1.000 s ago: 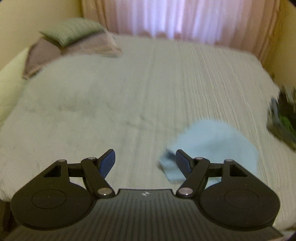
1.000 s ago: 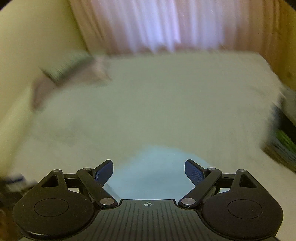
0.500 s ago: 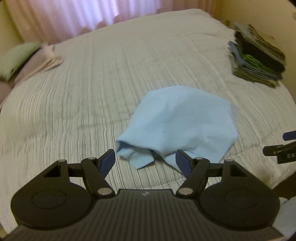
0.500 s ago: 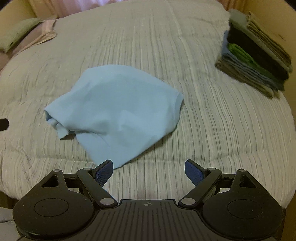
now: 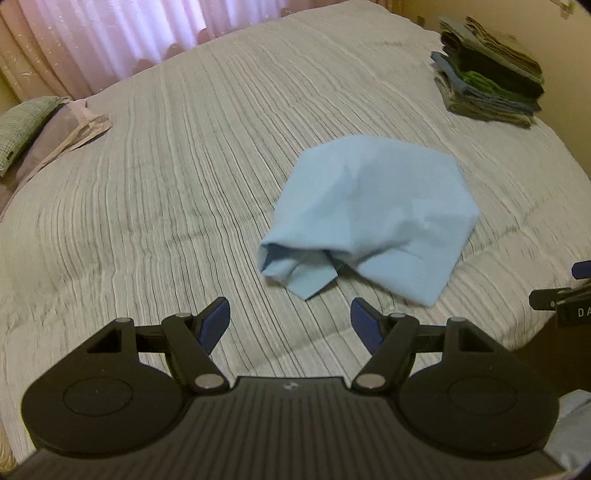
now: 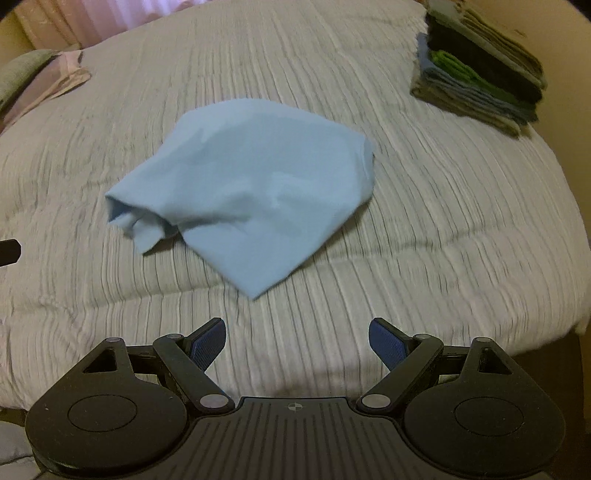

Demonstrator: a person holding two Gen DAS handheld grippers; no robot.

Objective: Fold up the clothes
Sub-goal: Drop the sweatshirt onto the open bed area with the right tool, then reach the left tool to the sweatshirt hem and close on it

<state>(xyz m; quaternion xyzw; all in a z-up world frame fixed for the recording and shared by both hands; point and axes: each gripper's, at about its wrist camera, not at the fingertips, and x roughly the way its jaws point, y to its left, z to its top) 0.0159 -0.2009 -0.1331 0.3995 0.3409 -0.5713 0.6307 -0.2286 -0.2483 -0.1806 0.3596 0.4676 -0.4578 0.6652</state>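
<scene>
A light blue garment (image 5: 373, 210) lies crumpled on the striped bedspread (image 5: 177, 177), with a rolled edge and a loose flap toward me. In the right wrist view the same garment (image 6: 251, 188) spreads across the middle of the bed. My left gripper (image 5: 289, 317) hovers open just short of the garment's near left flap, nothing between its blue pads. My right gripper (image 6: 297, 341) is open above the bedspread (image 6: 443, 229), short of the garment's near pointed corner. Part of the right gripper (image 5: 569, 295) shows at the right edge of the left wrist view.
A stack of folded clothes (image 5: 487, 88) in dark, green and grey sits at the bed's far right corner, also the stack (image 6: 480, 81) in the right wrist view. Pillows (image 5: 33, 136) lie at the far left. Pink curtains (image 5: 129, 33) hang behind the bed. The bed's near edge drops off at right.
Both views have swung from the curtains down toward the bed. The blue garment now shows sharply ahead of both grippers, and the folded stack has come into view. Both grippers stayed open.
</scene>
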